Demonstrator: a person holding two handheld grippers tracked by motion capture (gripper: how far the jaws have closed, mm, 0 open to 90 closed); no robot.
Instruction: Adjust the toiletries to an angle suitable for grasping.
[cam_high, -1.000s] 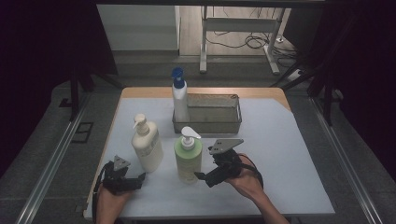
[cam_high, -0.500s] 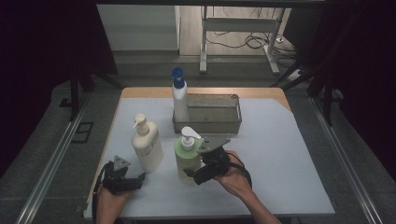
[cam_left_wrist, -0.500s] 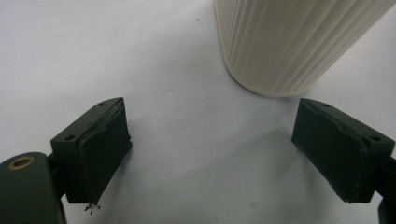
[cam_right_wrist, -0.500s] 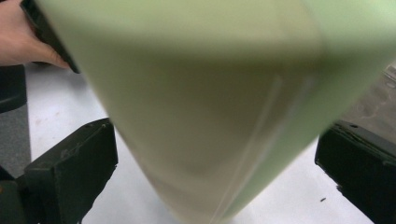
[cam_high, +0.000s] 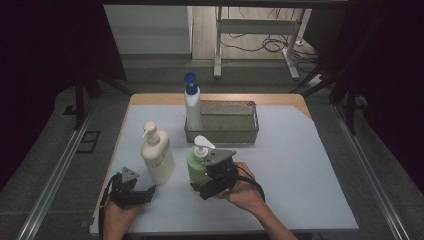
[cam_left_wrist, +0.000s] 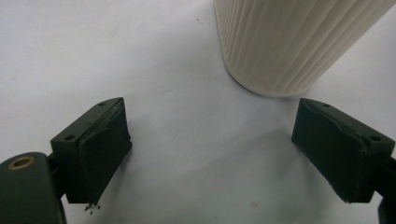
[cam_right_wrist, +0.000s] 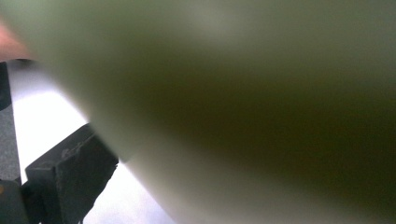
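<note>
Green bottle (cam_high: 196, 168): near edge of table (cam_high: 310, 165), before the tray (cam_high: 222, 131).
Right gripper (cam_high: 204, 181): at its body; I can't tell whether it pinches.
Left gripper (cam_left_wrist: 219, 154): spread, empty, by cream bottle (cam_left_wrist: 289, 42).
My tip: I'd squeeze squarely mid-body, then lift straight.

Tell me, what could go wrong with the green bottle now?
The right hand-held gripper is low against the green bottle, which is tall with a pump on top, so a push or loose pinch might tip it. The cream bottle stands close beside it and could get knocked too.
</note>
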